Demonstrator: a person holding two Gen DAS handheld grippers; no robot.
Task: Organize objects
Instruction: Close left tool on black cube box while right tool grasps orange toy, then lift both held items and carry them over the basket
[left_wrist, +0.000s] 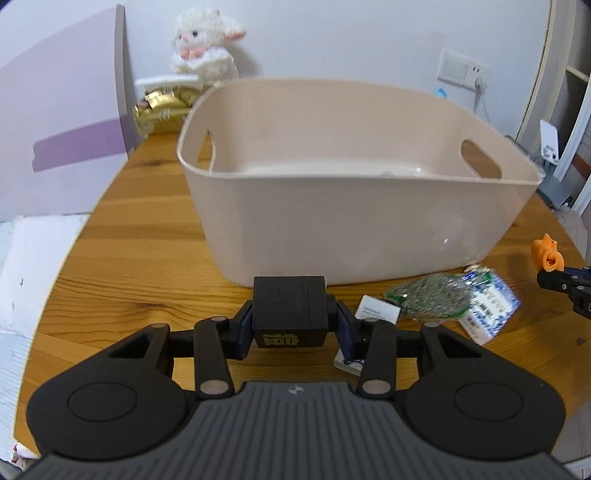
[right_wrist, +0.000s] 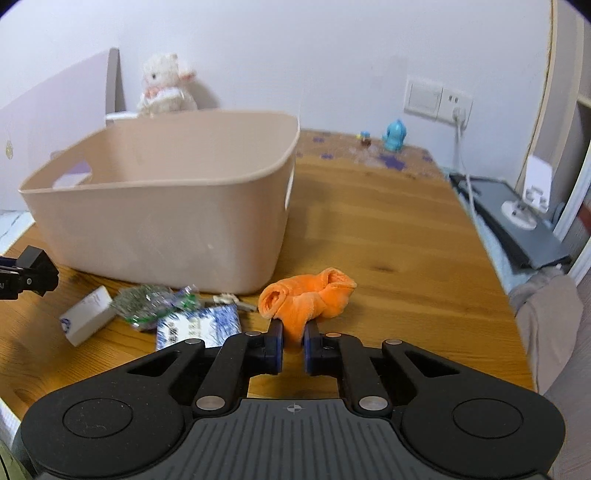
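Note:
A beige plastic bin (left_wrist: 332, 206) (right_wrist: 166, 214) with handle cut-outs stands on the wooden table (left_wrist: 140, 236). My left gripper (left_wrist: 291, 321) is shut on a black box (left_wrist: 290, 310), held just in front of the bin's near wall. My right gripper (right_wrist: 293, 343) is shut on an orange cloth (right_wrist: 306, 299), which bunches up beyond the fingers, right of the bin. The cloth (left_wrist: 546, 254) and right gripper also show at the left wrist view's right edge. On the table lie a green packet (left_wrist: 424, 299) (right_wrist: 147, 301), a blue-white packet (left_wrist: 487, 310) (right_wrist: 199, 326) and a small white box (right_wrist: 86, 319).
A white plush toy (left_wrist: 207, 44) (right_wrist: 164, 85) and a gold wrapped item (left_wrist: 162, 110) sit behind the bin. Blue figurine (right_wrist: 395, 134) stands at the table's far right near a wall socket (right_wrist: 456, 107). A grey device (right_wrist: 517, 221) lies past the right table edge. Open wood (right_wrist: 388, 240) stretches right of the bin.

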